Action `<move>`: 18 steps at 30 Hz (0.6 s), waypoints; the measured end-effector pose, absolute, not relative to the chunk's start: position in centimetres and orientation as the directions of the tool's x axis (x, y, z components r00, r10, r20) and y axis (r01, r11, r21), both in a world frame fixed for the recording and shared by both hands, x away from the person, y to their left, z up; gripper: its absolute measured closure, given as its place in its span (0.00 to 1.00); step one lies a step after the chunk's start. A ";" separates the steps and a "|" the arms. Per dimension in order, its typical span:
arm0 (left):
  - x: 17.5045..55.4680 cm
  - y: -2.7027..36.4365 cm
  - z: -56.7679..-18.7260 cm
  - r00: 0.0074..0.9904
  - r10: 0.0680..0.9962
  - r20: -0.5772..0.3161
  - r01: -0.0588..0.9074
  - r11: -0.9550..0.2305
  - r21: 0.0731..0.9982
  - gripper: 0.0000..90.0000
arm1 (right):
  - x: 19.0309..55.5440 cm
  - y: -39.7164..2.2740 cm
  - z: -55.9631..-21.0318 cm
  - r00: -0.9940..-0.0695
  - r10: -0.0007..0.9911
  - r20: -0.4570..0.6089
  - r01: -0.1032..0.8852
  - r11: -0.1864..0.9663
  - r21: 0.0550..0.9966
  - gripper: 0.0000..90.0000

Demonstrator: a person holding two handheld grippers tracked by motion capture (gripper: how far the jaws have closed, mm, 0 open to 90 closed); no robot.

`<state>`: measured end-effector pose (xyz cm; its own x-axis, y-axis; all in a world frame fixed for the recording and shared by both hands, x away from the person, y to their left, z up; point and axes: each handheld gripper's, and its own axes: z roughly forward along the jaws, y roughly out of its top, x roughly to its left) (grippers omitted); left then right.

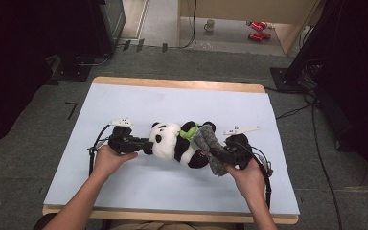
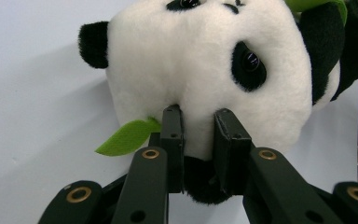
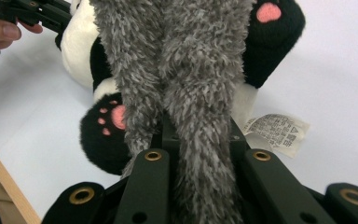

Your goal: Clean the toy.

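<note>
Left hand-held gripper (image 2: 199, 116) clamped on the black-and-white plush panda (image 1: 177, 141) head, 9 o'clock side. Right hand-held gripper (image 3: 200, 135) clenched on the grey fuzzy cloth (image 3: 186, 84), 3 o'clock side.

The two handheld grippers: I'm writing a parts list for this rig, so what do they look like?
Both the left gripper and the right gripper are black. Each has two flat black jaws on linkage arms with brass-coloured rivets, a pale three-cornered plate on top, and a black cable trailing back. The person's forearms are bare, with no sleeves visible.

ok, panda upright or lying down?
Lying down: the panda lies lengthwise on the table sheet, head toward the left gripper.
</note>
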<state>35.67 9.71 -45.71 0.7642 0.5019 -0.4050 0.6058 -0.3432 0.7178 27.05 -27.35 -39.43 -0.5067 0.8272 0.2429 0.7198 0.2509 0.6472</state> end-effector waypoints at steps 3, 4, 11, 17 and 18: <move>35.7 9.7 -45.7 0.763 0.502 -0.407 0.606 -0.340 0.719 0.84 | 27.2 -27.5 -39.9 -0.500 0.832 0.242 0.727 0.251 0.639 0.87; 35.7 9.7 -45.7 0.765 0.501 -0.405 0.605 -0.342 0.719 0.84 | 27.2 -27.5 -40.1 -0.497 0.833 0.243 0.732 0.252 0.633 0.87; 35.8 9.8 -45.8 0.760 0.501 -0.414 0.611 -0.333 0.718 0.84 | 27.6 -28.4 -40.9 -0.474 0.839 0.266 0.756 0.233 0.612 0.87; 35.8 9.8 -45.8 0.753 0.504 -0.424 0.619 -0.321 0.717 0.84 | 27.4 -29.1 -40.0 -0.462 0.843 0.274 0.747 0.203 0.633 0.87; 35.8 9.8 -45.8 0.753 0.504 -0.423 0.619 -0.321 0.717 0.84 | 27.3 -29.2 -39.6 -0.467 0.843 0.269 0.736 0.201 0.647 0.87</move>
